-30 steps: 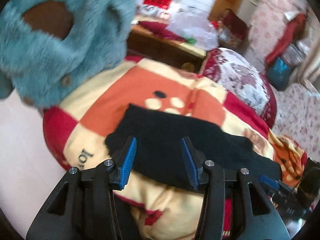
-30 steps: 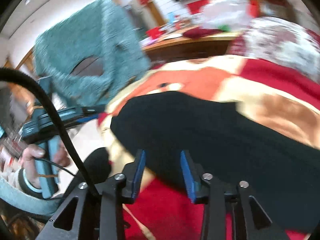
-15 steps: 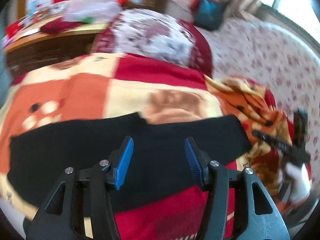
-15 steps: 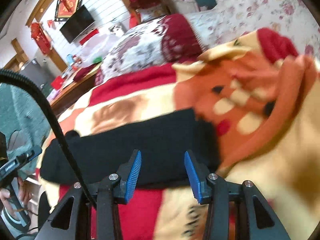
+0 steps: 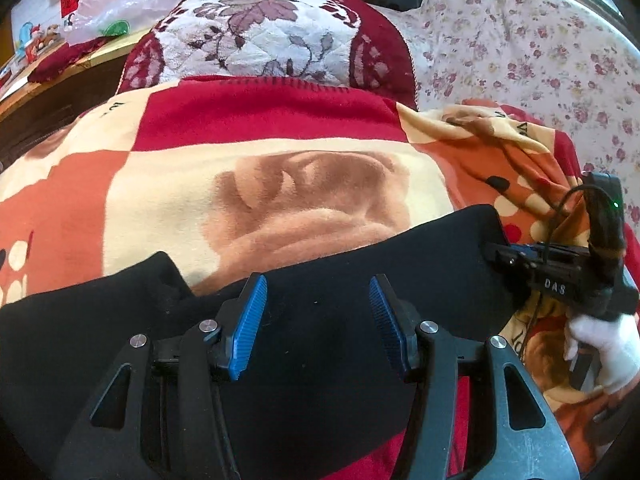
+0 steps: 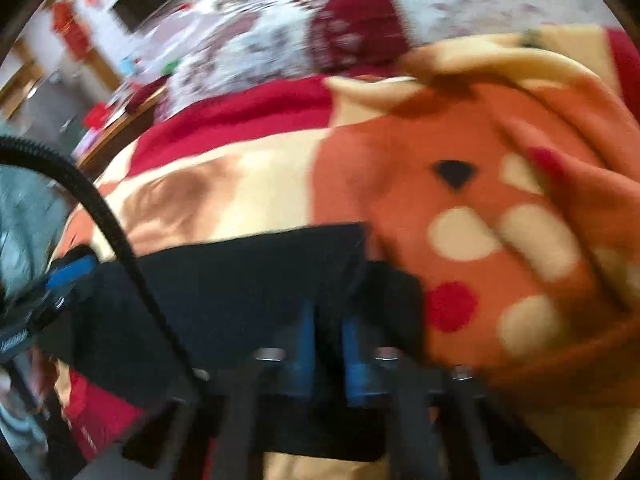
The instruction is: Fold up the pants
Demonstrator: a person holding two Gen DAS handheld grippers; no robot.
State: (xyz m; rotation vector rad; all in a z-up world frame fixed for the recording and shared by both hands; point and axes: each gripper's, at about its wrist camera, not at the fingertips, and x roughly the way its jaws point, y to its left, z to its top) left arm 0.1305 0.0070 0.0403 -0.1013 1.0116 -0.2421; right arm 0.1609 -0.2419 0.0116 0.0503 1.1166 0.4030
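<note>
Pants (image 5: 320, 320) lie flat on the patterned blanket (image 5: 256, 184), with both grippers over them.

The black pants stretch as a long band across the near part of the blanket, below the brown print. The left gripper (image 5: 316, 320) points down at the middle of this band; its blue pads (image 5: 250, 326) stand wide apart and nothing is between them, the cloth is only underneath. The right gripper (image 6: 328, 344) is at the right end of the pants, near the orange part with cream dots. Its picture is blurred, but the two blue fingers are pulled close together and black cloth seems to be pinched between them. A white-gloved hand (image 5: 604, 344) holds this gripper at the blanket's right side.
</note>
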